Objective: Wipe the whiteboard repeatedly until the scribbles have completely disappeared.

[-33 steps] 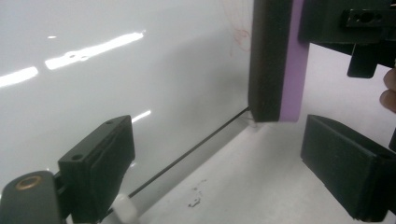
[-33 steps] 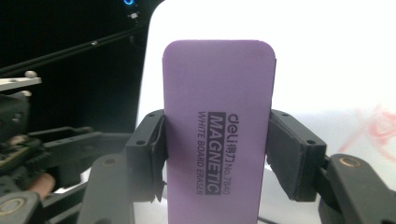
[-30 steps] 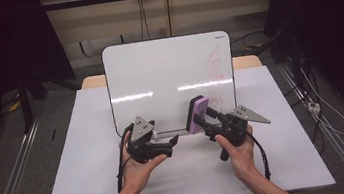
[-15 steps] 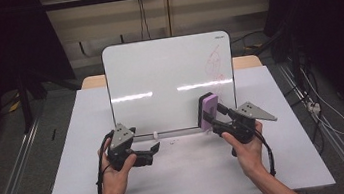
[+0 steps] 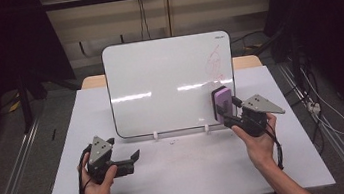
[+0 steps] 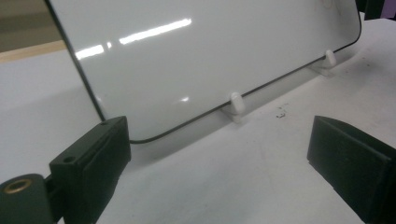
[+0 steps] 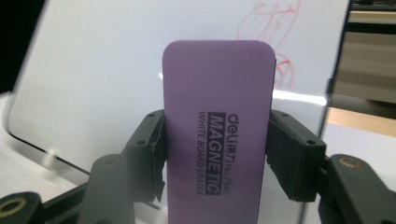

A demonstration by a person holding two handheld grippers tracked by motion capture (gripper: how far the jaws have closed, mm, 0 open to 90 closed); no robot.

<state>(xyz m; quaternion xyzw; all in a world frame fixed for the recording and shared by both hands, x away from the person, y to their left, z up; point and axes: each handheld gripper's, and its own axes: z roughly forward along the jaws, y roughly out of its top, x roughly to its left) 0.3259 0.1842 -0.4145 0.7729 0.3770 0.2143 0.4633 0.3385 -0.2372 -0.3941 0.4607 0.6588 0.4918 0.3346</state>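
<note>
My left gripper (image 5: 118, 162) sits low over the near left part of the worktop (image 5: 185, 176), in front of the whiteboard's lower left corner and apart from it. Its fingers (image 6: 91, 161) stand wide open with nothing between them; in the left gripper view, bare white worktop fills the gap, and the whiteboard's rounded corner lies just beyond the left finger.

My right gripper (image 5: 230, 114) is raised in front of the whiteboard's lower right corner. Its fingers (image 7: 292, 154) are clamped on the two long sides of a purple whiteboard eraser (image 7: 217, 130), which stands upright between them, its printed back facing my camera. In the high view the eraser (image 5: 222, 103) is right at the whiteboard's face near the right edge; I cannot tell whether it touches the surface.

The whiteboard (image 5: 163, 83) stands tilted back a little on two small white feet (image 6: 236, 105) toward the far half of the worktop. Its face is mostly bare and glossy, with light streaks across the middle. A red scribble (image 5: 215, 63) sits in the whiteboard's upper right area, above the eraser; in the right gripper view the red scribble (image 7: 275, 28) shows beyond the eraser's top and right side.
</note>
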